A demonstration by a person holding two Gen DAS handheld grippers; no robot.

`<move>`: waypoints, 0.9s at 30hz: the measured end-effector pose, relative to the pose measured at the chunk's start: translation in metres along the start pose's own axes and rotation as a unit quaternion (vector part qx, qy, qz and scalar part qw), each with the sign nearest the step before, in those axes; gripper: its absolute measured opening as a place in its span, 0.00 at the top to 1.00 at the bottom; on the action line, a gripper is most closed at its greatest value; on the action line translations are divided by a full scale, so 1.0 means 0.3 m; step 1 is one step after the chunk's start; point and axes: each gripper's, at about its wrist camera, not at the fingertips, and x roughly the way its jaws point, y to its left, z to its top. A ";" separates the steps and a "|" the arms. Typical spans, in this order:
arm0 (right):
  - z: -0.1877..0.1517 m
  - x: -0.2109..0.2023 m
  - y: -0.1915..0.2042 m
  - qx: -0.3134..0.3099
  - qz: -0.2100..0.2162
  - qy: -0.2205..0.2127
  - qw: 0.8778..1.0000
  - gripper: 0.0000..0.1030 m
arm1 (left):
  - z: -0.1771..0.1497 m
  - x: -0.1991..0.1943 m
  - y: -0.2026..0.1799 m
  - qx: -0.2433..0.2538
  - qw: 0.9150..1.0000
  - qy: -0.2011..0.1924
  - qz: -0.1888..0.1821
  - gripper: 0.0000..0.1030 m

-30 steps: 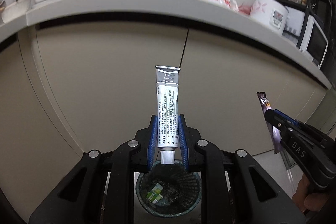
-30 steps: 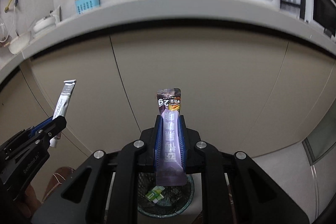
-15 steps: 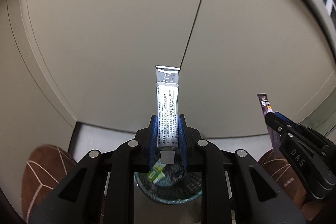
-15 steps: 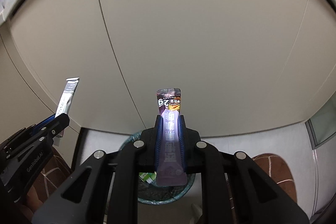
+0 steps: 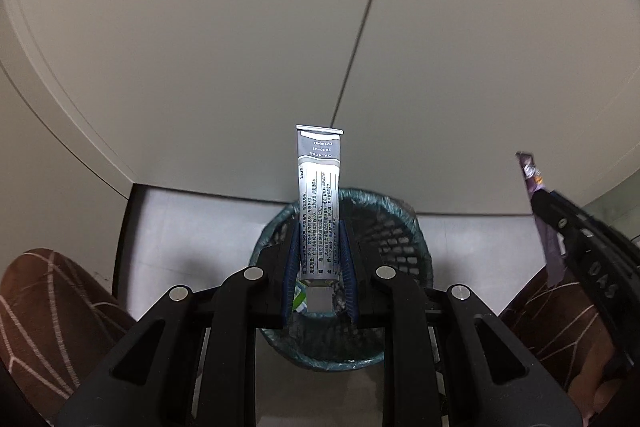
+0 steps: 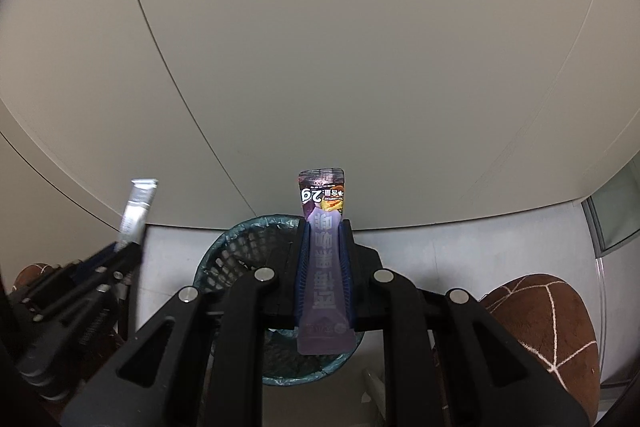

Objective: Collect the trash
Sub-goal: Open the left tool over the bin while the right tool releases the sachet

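My left gripper [image 5: 319, 227] is shut on a grey-and-white tube [image 5: 319, 187], held upright above a dark mesh waste bin [image 5: 400, 239] lined with a bag. My right gripper [image 6: 324, 227] is shut on a purple snack sachet [image 6: 323, 267], also above the bin [image 6: 240, 247]. Each gripper shows in the other's view: the right one with the sachet [image 5: 532, 179] at the right edge, the left one with the tube [image 6: 136, 215] at the left. Some trash, including a green-and-white packet [image 5: 298, 301], lies inside the bin.
Beige cabinet doors [image 5: 240, 47] fill the background right behind the bin. The bin stands on a pale grey floor [image 5: 192, 227]. Brown slippers with white lines sit at both sides [image 5: 44, 307] [image 6: 540, 319].
Both grippers have tilted down and lowered toward the bin; the counter has left the view and the bin now sits larger, right beneath the held tube and sachet. Both grips are unchanged.
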 end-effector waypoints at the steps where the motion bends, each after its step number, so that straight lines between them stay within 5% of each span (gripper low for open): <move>1: 0.006 -0.001 0.012 0.000 0.000 -0.001 1.000 0.86 | -0.002 0.011 -0.006 0.003 1.000 0.005 -0.003 0.82; 14: 0.001 0.023 0.028 0.002 0.001 0.006 1.000 0.86 | -0.017 0.034 -0.055 0.030 0.998 0.014 -0.046 0.79; 19: -0.002 0.031 0.023 0.010 0.003 0.007 1.000 0.86 | -0.012 0.013 -0.090 0.046 0.998 -0.004 -0.038 0.66; 21: 0.003 0.031 0.017 0.010 0.006 0.008 1.000 0.86 | -0.003 -0.006 -0.083 0.046 0.998 -0.014 -0.034 0.50; 27: 0.014 0.024 0.029 -0.007 0.026 0.013 1.000 0.86 | 0.030 -0.067 -0.031 0.044 0.998 -0.045 -0.010 0.29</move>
